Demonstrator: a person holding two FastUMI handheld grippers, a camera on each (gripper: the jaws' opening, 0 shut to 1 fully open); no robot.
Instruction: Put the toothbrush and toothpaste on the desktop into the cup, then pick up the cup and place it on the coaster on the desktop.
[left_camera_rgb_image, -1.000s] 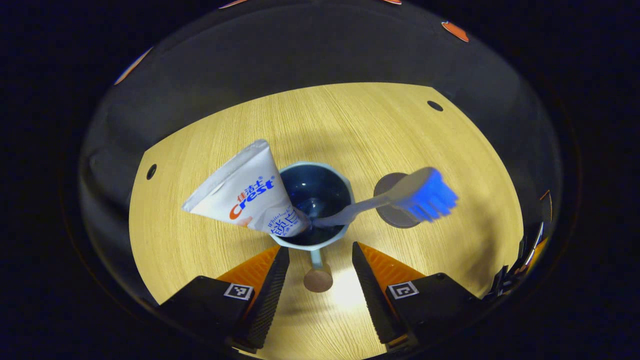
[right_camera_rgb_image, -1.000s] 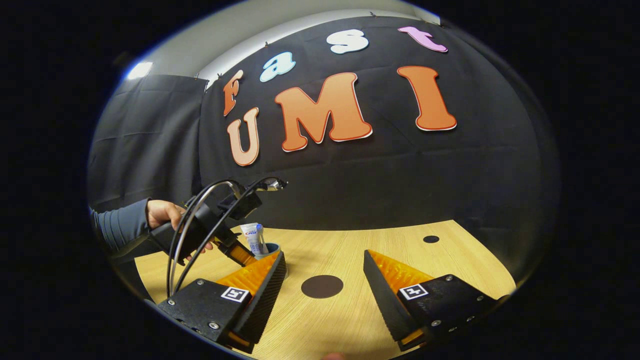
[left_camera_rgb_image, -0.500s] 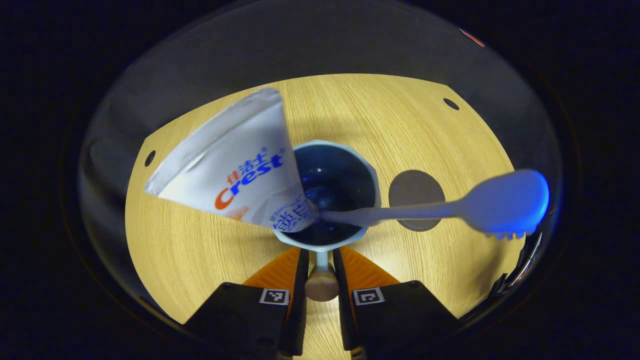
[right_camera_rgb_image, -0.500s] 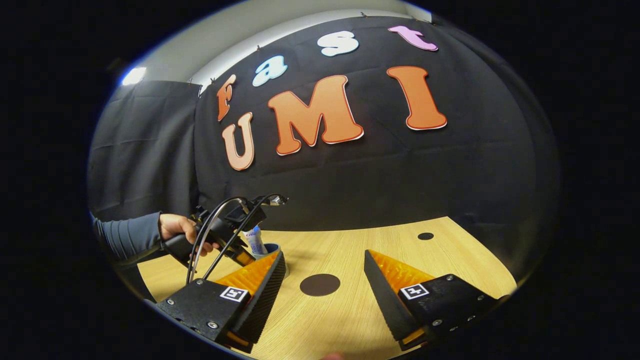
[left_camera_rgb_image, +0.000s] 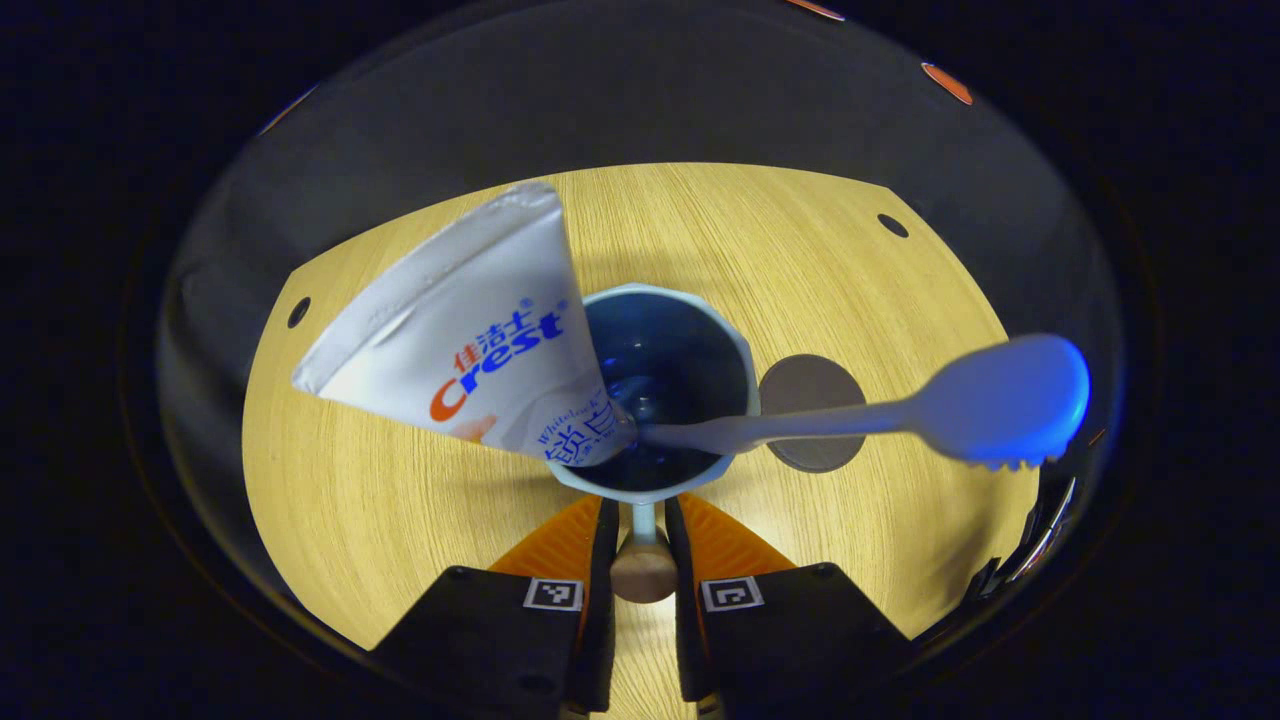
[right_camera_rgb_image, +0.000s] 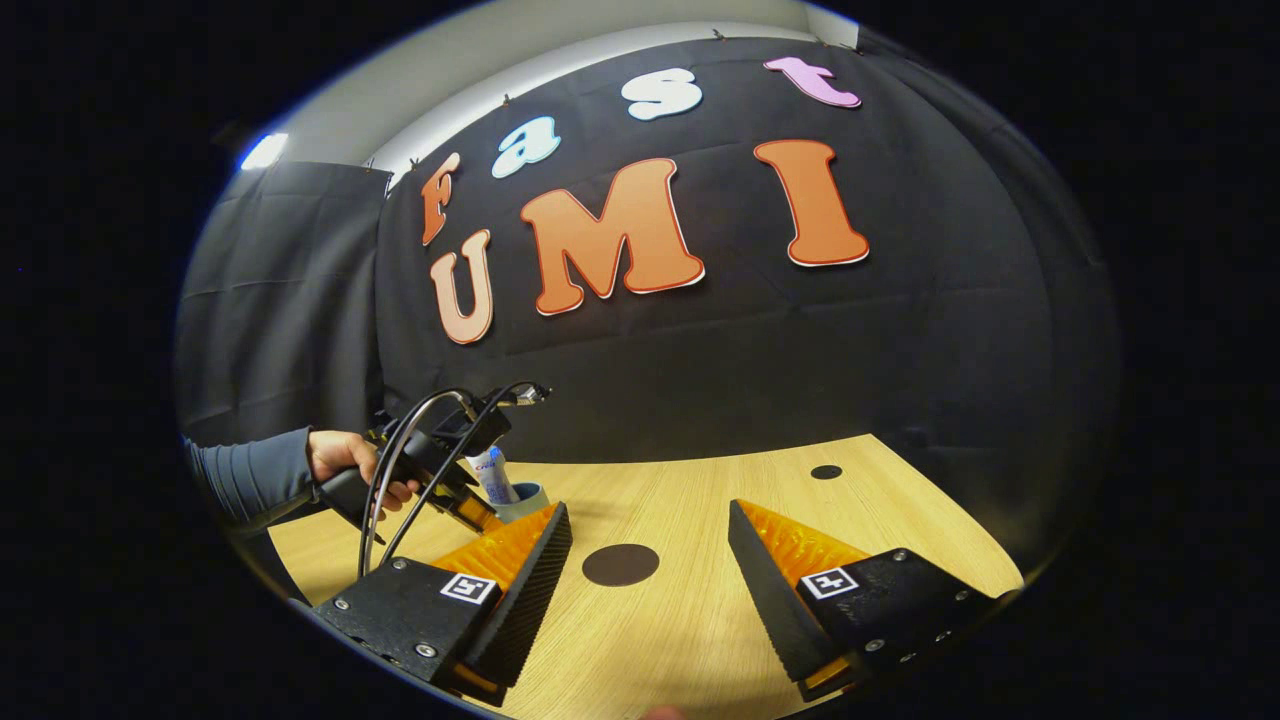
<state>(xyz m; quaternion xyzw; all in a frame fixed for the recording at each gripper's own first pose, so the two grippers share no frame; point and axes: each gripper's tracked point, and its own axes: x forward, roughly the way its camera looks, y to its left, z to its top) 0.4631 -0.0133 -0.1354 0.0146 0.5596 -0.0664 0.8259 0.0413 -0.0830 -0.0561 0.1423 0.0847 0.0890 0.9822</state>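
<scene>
Toothpaste (left_camera_rgb_image: 470, 340) and toothbrush (left_camera_rgb_image: 900, 415) stand in the cup (left_camera_rgb_image: 668, 390), so the carry is in hand. The left gripper (left_camera_rgb_image: 640, 570) is clenched on the cup's handle (left_camera_rgb_image: 640, 560); the right gripper (right_camera_rgb_image: 650, 590) hangs released. Next, lift and set the cup on the coaster (left_camera_rgb_image: 812, 412) just to its right

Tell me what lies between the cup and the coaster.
Bare desktop lies between the cup and the coaster in the right gripper view; in the left gripper view the toothbrush reaches out above the coaster.
</scene>
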